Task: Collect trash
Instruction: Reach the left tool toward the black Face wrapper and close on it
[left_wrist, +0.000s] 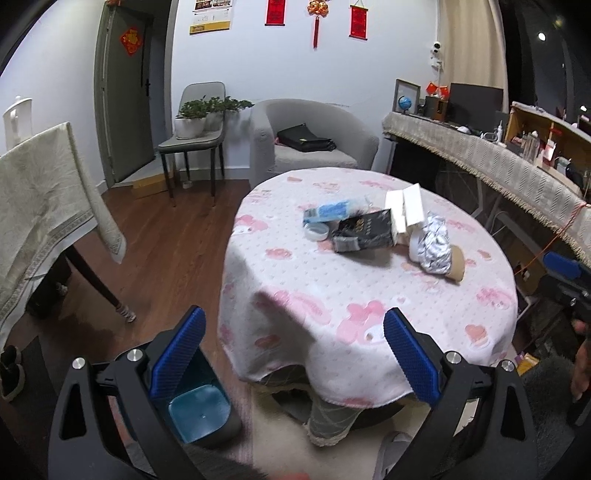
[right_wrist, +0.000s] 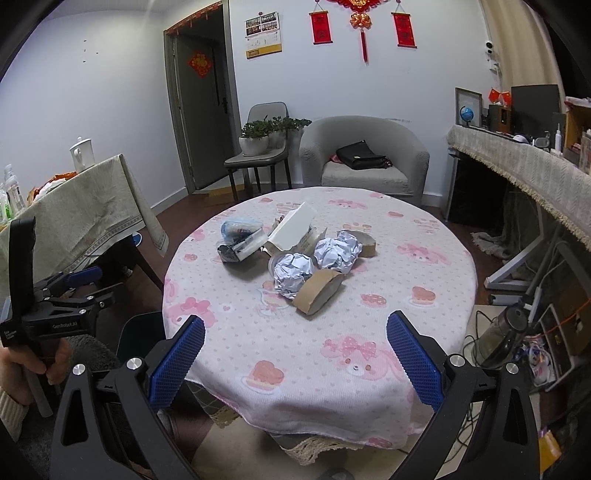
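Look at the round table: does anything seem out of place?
Yes. Rubbish is heaped mid-table: two crumpled foil balls, used tape rolls, a torn white box and a dark packet, jumbled and overlapping. Both grippers are open.

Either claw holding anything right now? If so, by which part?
Nothing held. Left claw and right claw are both open and empty, short of the trash on the table.
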